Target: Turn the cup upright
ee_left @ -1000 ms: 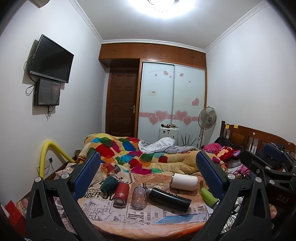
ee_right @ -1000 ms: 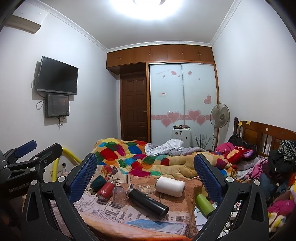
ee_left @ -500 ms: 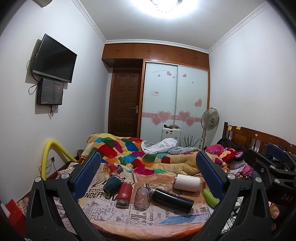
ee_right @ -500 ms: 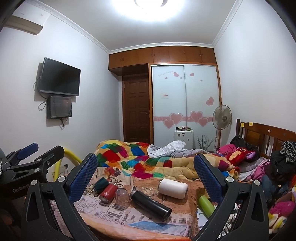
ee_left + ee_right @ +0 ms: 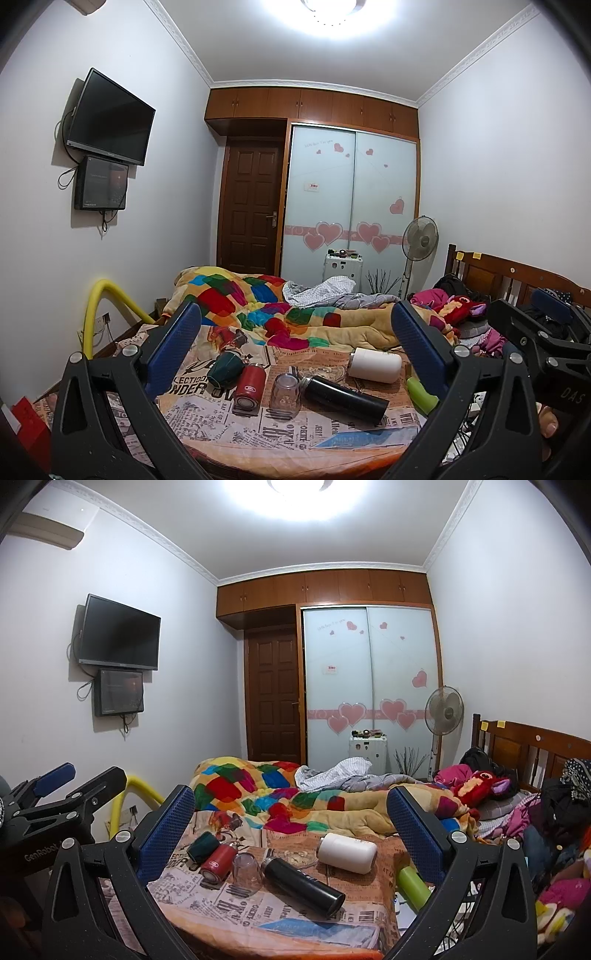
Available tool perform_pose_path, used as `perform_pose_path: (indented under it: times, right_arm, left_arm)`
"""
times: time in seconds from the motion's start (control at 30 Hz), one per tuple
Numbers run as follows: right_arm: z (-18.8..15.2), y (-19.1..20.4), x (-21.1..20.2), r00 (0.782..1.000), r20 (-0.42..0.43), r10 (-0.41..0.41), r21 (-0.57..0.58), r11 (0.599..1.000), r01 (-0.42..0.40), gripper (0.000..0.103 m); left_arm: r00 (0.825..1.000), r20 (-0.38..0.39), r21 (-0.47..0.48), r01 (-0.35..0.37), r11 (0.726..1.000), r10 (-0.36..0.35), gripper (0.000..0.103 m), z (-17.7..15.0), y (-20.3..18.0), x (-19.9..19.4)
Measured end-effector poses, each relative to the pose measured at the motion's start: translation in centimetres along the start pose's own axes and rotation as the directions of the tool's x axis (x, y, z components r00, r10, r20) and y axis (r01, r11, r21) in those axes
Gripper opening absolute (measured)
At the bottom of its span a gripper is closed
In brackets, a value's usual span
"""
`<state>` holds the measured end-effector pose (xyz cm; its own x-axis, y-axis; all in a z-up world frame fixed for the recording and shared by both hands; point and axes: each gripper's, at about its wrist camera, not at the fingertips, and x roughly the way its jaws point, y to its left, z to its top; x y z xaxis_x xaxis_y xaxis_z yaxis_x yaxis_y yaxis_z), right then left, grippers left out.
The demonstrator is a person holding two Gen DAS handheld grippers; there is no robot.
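Over the near edge of a newspaper-covered desk point(image 5: 236, 439), the left gripper point(image 5: 295, 339) is held level and pointed toward the far wardrobe, its blue-padded fingers point(image 5: 173, 347) spread wide with nothing between them. The right gripper point(image 5: 291, 818) hangs beside it in the same forward-facing pose, fingers point(image 5: 166, 827) equally wide apart and empty; part of its black frame shows at the right edge of the left wrist view, and the left one's frame shows at the left edge of the right wrist view.

On the desk, well short of both grippers, several vessels lie together. A clear glass cup point(image 5: 286, 395) sits mouth-down near the middle. Just to its left lies a red bottle point(image 5: 249, 386) on its side, and beyond that a dark green cup point(image 5: 225, 367), also tipped over. A black flask point(image 5: 343, 395) lies to the right of the glass cup, with a white bottle point(image 5: 375, 365) on its side farther back and a green cylinder point(image 5: 421, 395) at the desk's right edge. A patchwork quilt point(image 5: 258, 306) covers the bed behind.
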<state>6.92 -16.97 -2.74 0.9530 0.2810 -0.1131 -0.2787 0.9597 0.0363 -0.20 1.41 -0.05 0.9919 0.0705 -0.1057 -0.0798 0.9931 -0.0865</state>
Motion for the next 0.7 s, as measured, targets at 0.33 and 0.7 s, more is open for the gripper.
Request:
perform_pose_path:
  times: [0.33, 0.7]
  right_arm:
    - [-0.14, -0.01, 0.01, 1.000, 0.000, -0.001, -0.002, 1.000, 0.001, 0.103]
    - [-0.35, -0.38, 0.33, 1.000, -0.014, -0.003, 0.000, 1.000, 0.003, 0.103]
  left_arm:
    - [1.000, 0.001, 0.000, 0.000, 1.000, 0.000, 0.103, -0.02, 0.02, -0.02]
    - [1.000, 0.000, -0.001, 0.001, 1.000, -0.001, 0.103, -0.10, 0.08, -0.03]
